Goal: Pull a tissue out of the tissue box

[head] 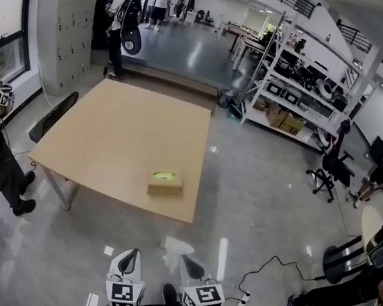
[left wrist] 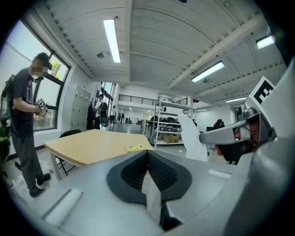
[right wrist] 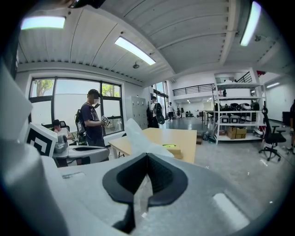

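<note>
Tissue box point(head: 165, 182) seen on wooden table point(head: 109, 138), near front edge, well apart from both grippers. Tissue point(right wrist: 137, 134) pinched between pressed-together jaws of right gripper point(right wrist: 146, 159). White strip point(left wrist: 152, 196) clamped in closed left gripper point(left wrist: 147, 156). Shelving point(head: 304, 94) stood beyond table.

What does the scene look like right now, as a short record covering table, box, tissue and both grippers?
table: light wooden table, box on it
box: tan cardboard tissue box, green-rimmed top opening, near the table's front edge
tissue: thin white tissue, out of the box
right gripper: shut on the tissue
left gripper: shut on a white strip, seemingly tissue
</note>
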The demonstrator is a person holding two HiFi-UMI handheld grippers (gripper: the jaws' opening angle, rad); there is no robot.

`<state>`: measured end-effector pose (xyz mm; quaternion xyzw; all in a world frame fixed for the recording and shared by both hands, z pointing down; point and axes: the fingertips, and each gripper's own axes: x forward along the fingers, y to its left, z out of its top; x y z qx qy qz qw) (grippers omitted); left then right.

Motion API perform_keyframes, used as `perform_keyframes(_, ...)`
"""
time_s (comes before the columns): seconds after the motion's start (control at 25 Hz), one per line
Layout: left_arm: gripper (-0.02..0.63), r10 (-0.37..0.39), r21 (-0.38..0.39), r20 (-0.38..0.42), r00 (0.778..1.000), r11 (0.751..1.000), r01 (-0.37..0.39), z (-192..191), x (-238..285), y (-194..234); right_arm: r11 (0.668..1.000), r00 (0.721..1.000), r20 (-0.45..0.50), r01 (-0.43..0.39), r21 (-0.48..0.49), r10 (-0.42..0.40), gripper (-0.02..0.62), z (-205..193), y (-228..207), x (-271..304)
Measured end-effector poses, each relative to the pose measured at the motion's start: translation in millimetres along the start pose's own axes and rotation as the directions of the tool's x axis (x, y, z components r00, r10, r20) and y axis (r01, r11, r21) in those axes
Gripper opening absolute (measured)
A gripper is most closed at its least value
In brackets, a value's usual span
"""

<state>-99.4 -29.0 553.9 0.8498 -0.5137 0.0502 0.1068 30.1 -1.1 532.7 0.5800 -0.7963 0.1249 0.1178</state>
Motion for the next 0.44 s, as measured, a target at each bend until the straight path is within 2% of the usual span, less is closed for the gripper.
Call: perform_keyframes(0.44, 0.018, 0.027, 0.004, 0.003, 1.000, 1.000, -0.027, -4.5, -4.9, 10.1, 1.000, 1.000, -0.003, -0.017, -0.014, 0.017, -0.005, 6.5, 3.2, 4.4)
